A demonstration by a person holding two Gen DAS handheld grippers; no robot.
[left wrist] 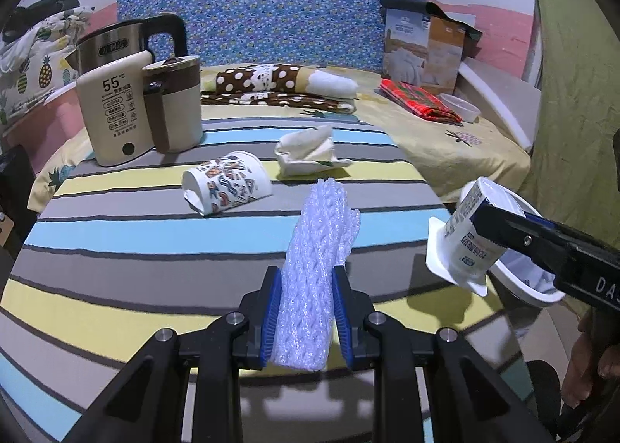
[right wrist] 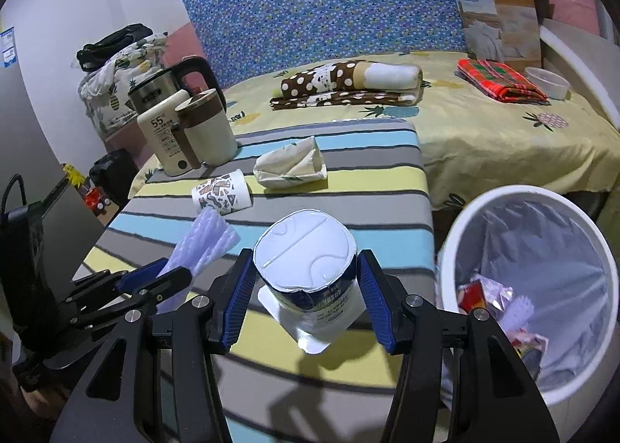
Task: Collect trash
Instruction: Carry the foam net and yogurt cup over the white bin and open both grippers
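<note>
My left gripper [left wrist: 304, 284] is shut on a white foam net sleeve [left wrist: 314, 268], held above the striped table [left wrist: 116, 245]; the sleeve also shows in the right wrist view [right wrist: 211, 239]. My right gripper [right wrist: 306, 272] is shut on a white yogurt cup [right wrist: 310, 276], held upside down above the table's right side; the cup also shows in the left wrist view [left wrist: 467, 237]. A white trash bin [right wrist: 445, 249] with a liner stands right of the table and holds several wrappers. A patterned paper cup [left wrist: 226, 187] lies on its side beside a crumpled paper wad [left wrist: 310, 150].
Kettles and a thermos jug [left wrist: 143, 94] stand at the table's far left. Behind is a bed with a folded dotted blanket [left wrist: 279, 84], a red plaid cloth [left wrist: 418, 100], a plastic tub [left wrist: 461, 106] and a box [left wrist: 422, 48]. A dark monitor [right wrist: 58, 226] stands at the left.
</note>
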